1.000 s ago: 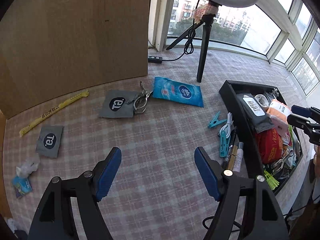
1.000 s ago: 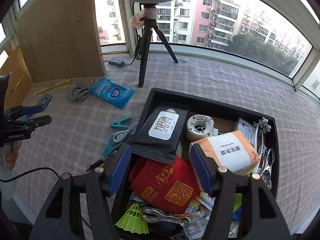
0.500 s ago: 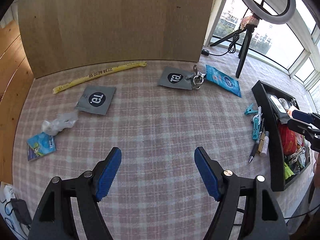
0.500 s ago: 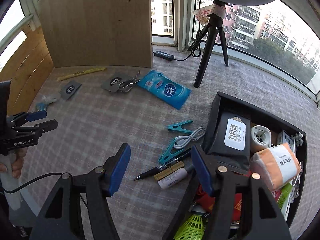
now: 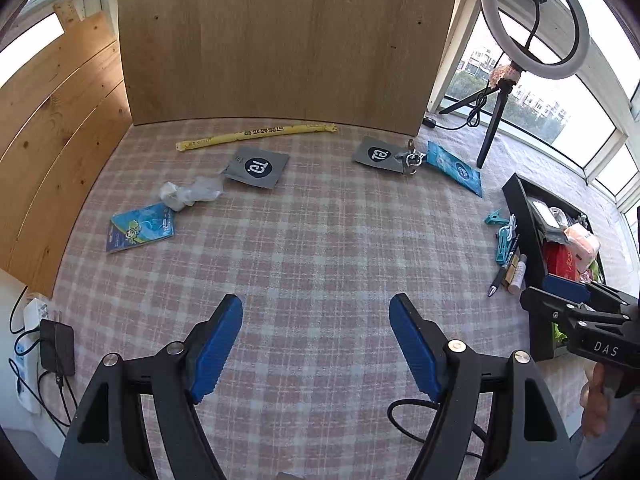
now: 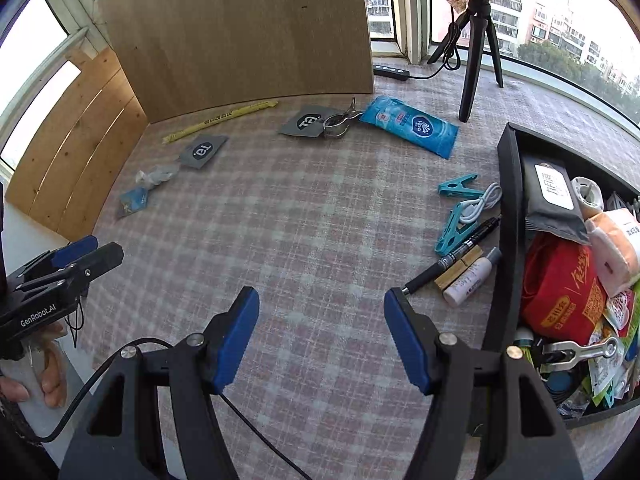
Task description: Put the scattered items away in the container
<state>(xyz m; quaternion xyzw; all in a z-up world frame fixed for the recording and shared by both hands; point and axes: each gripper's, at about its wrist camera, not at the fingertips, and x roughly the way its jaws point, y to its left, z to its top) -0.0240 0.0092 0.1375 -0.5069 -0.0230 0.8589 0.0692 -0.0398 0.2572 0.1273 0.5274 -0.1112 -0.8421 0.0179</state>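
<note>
Bright daylight, sharp in the middle, bent at the edges.

You get strong sun from the big windows (image 6: 560, 28) at the far right, and the sky there is washed out to white. The ring light (image 5: 534, 20) looks like a pale hoop against that glare. The checked cloth (image 5: 320, 248) is evenly lit, and the things on it cast only small, soft shadows. The wooden board (image 5: 280, 40) at the far edge looks warm and a bit darker. Both pictures are clear, with no blur from moving. The fisheye lens bends straight lines into curves near the edges. The corners go black. The left gripper (image 5: 316, 344) and the right gripper (image 6: 322, 336) look huge and dark up close.
</note>
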